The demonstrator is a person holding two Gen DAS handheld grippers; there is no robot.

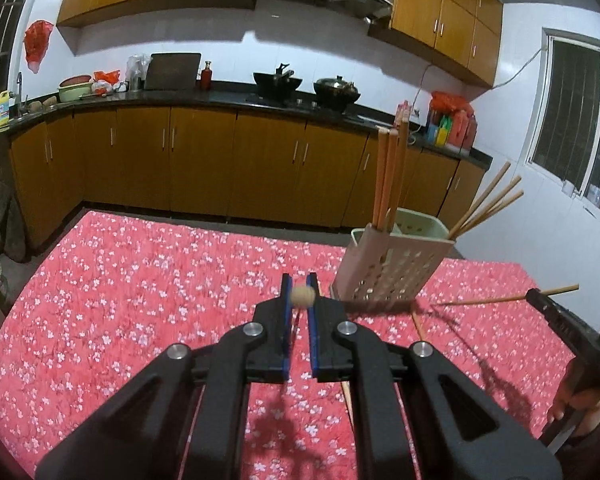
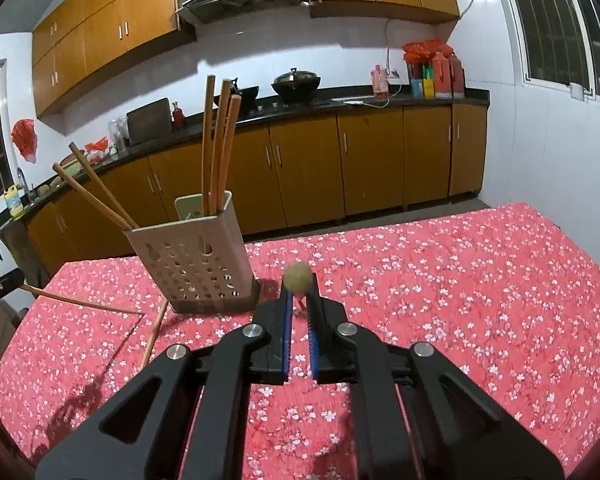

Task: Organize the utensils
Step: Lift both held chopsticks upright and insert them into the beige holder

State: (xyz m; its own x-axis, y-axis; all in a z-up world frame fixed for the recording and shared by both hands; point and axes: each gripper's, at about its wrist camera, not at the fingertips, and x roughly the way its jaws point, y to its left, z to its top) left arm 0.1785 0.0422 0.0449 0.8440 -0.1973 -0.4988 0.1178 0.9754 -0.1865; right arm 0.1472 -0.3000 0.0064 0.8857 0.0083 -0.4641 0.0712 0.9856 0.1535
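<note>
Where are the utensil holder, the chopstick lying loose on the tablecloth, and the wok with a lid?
utensil holder (image 2: pixel 192 266): right wrist view, perforated front wall.
loose chopstick (image 2: pixel 153 336): right wrist view, middle of its shaft on the cloth.
lidded wok (image 2: pixel 296 82): right wrist view, on its lid.

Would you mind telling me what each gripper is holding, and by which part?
Each gripper is shut on a chopstick near one end: the left gripper and the right gripper each show a chopstick's round end at the fingertips.
</note>
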